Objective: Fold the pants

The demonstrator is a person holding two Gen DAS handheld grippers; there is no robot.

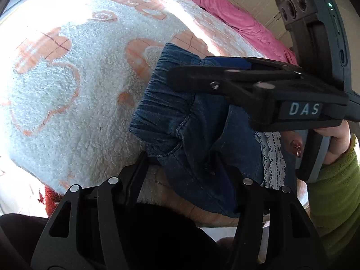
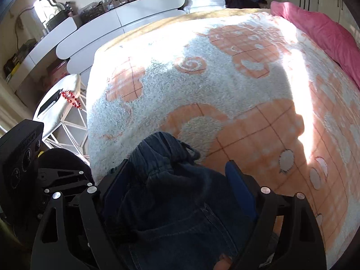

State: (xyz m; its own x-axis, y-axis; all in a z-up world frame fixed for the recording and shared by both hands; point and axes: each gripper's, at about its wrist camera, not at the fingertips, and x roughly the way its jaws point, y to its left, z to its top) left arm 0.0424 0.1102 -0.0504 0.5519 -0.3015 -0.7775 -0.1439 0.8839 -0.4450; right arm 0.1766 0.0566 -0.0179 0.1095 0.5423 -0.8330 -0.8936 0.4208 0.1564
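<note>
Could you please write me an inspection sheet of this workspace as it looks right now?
Surface: fluffy white-and-orange patterned blanket on a bed, partly sunlit.
Job's things: dark blue denim pants, elastic waistband bunched, white lace trim.
Clutter: pink quilt along the far edge.
Grippers: left hand-held gripper straddles the denim; right hand-held gripper open around the waistband.
Cables: some on the white dresser.
Surroundings: white stool with red beads.

text: "DAS" | on: right gripper (image 1: pixel 193 76) body
</note>
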